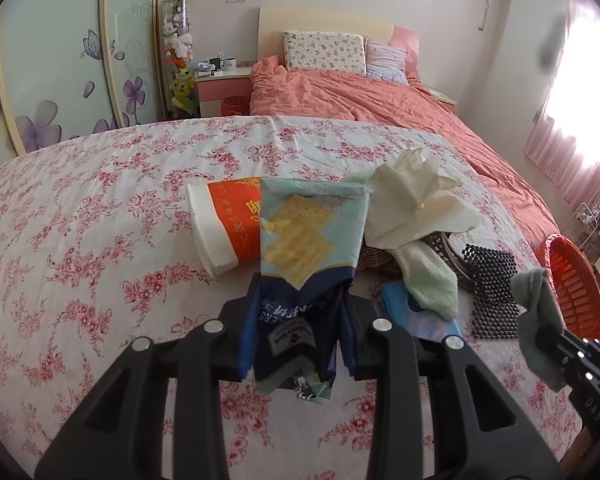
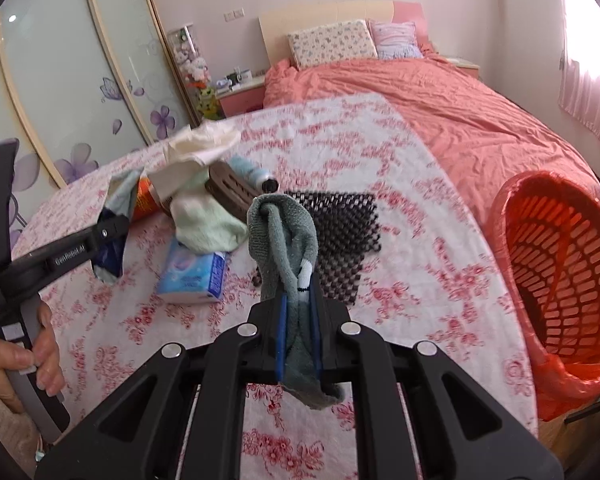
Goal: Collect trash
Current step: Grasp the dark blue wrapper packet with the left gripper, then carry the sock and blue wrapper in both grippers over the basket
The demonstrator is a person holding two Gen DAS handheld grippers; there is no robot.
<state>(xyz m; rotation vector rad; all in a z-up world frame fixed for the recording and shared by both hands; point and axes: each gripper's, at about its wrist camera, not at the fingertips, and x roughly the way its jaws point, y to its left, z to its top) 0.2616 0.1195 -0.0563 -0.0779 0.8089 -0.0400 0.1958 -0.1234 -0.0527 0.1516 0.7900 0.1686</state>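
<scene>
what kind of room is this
Almost certainly a home bedroom: a bed with a coral duvet and pillows against a headboard, a pink nightstand beside it, and sliding wardrobe doors with purple flower decals.

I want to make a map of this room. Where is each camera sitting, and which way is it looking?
Left wrist view: sits on the left gripper, looking down its fingers across the flowered tablecloth toward the bed; it is shut on a cracker bag.
Right wrist view: sits on the right gripper, facing the same way; it is shut on a grey sock, and a hand shows.
Both share the tissue pack, black mat and orange basket.
</scene>
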